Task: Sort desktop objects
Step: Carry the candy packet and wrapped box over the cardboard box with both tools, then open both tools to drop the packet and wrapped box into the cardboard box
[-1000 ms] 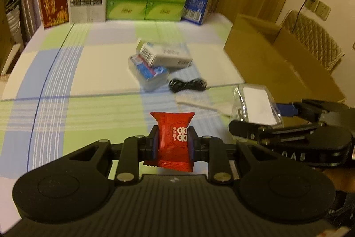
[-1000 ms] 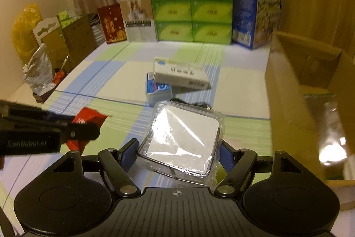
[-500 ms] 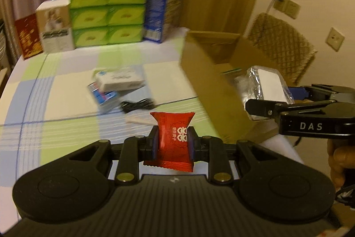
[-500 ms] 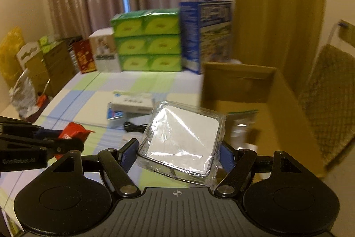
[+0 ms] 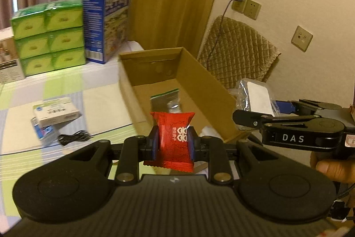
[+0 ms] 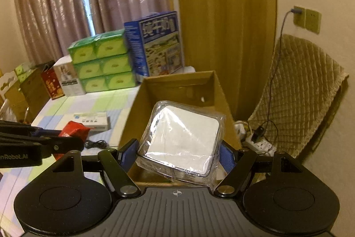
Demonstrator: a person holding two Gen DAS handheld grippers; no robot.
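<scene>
The left gripper (image 5: pixel 172 143) is clamped on a red packet (image 5: pixel 172 141); the right gripper (image 6: pixel 177 153) stands wide, gripping a wrapped white square (image 6: pixel 180 137). Both hover at the cardboard box (image 5: pixel 199 90), which already contains a zip bag (image 5: pixel 165 101). Remaining at 9 o'clock on the surface (image 5: pixel 99 103): a white carton (image 5: pixel 56 112) and a black cable (image 5: pixel 74 138).

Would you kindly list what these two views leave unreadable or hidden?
- Cardboard box floor, right wrist view: hidden behind the wrapped square pack.
- Zip bag contents, left wrist view: too blurred.
- Flat white box label, left wrist view: print too small.
- Blue item beneath it: mostly covered.
</scene>
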